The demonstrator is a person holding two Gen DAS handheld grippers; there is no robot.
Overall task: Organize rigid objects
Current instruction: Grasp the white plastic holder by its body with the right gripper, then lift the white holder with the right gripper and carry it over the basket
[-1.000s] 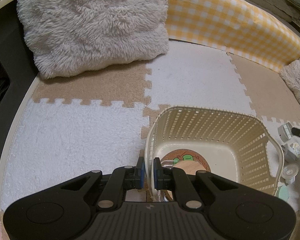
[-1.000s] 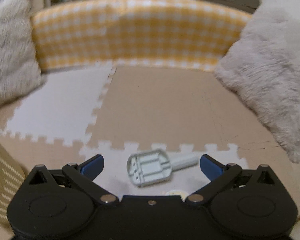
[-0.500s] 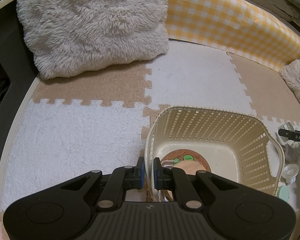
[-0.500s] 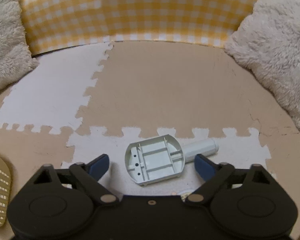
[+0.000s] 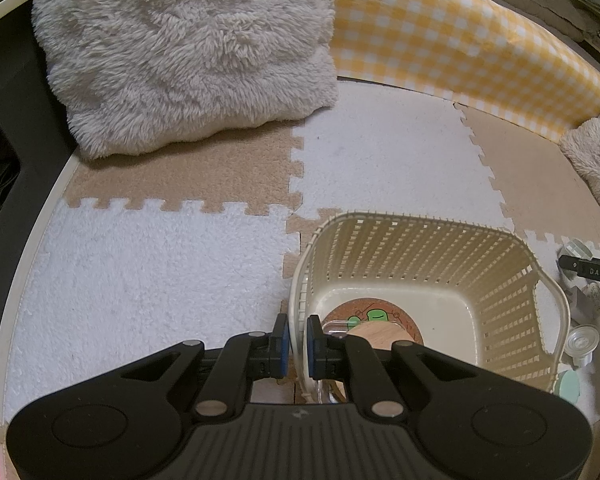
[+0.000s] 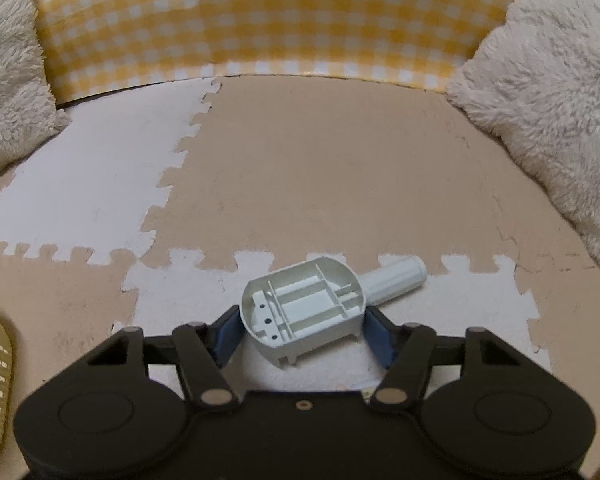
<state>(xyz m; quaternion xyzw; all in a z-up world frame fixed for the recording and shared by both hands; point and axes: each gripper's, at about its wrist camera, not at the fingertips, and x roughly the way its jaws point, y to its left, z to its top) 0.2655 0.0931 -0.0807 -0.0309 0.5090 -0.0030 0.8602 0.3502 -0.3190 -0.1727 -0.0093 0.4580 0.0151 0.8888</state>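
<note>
Right tongs closing around grey plastic scoop on white mat; pads flank its bowl, handle slanting up-right, away. Left tongs clamp basket rim, farther off.

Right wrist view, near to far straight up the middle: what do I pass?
right gripper → pale grey plastic part, between the closing jaws → beige foam mat tile → yellow checked bumper.
</note>
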